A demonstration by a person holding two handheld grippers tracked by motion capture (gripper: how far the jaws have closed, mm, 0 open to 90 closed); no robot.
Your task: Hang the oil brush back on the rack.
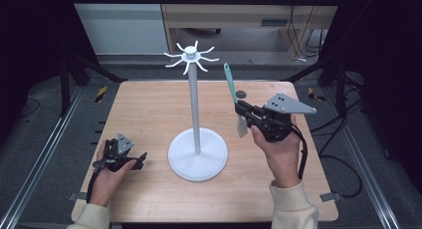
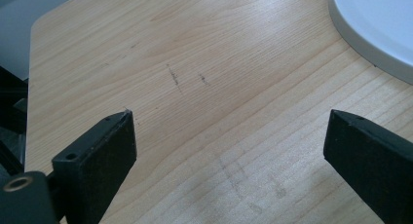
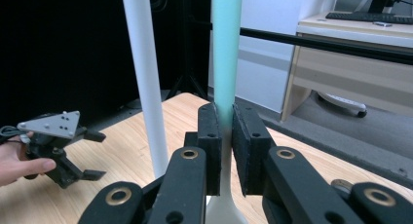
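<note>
One teal-handled spatula [image 3: 226, 63] clamped upright in right gripper [image 3: 221, 136] jaws

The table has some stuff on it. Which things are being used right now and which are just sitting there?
In use: right gripper, shut on the green-handled spatula; white hook stand.
Just there: left gripper, open, resting on the table; small dark disc.

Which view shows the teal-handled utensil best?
High view: the whole utensil shows, teal handle up, pale head down, clamped in the right claw beside the white stand. Right gripper view gives a close look at the handle between the jaws, both ends cut off.
</note>
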